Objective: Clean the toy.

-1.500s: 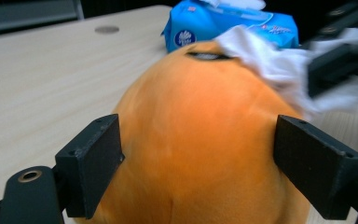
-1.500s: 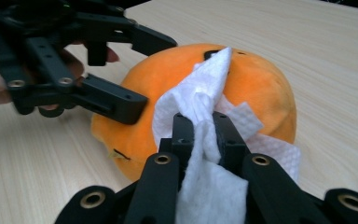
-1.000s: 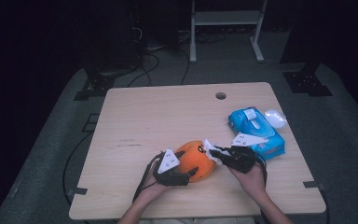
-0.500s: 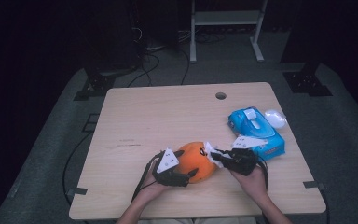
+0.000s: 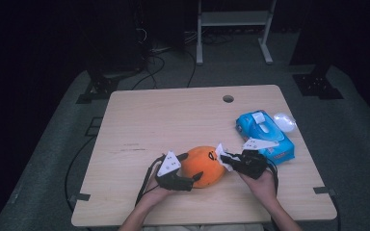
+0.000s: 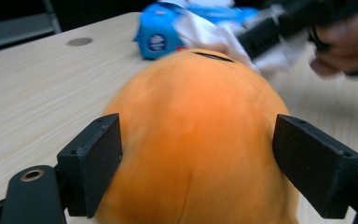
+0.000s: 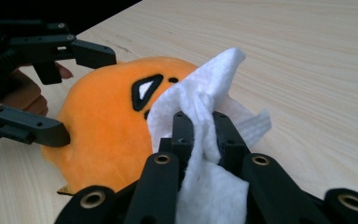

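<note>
My left tool sits at the left flank of the orange plush toy, its jaws spread wide to either side of the toy's round body; they have just been opening. In the left gripper view the pads stand right at the fur, and I cannot tell whether they press on it. The toy itself lies on the counter, near my edge of it, its dark-outlined eye turned toward my other hand. Just right of the toy, my right tool is clamped together on a white wipe, whose loose corner lies against the toy's face. Farther right of the toy, near the counter's right edge, rests a blue pack of wipes.
</note>
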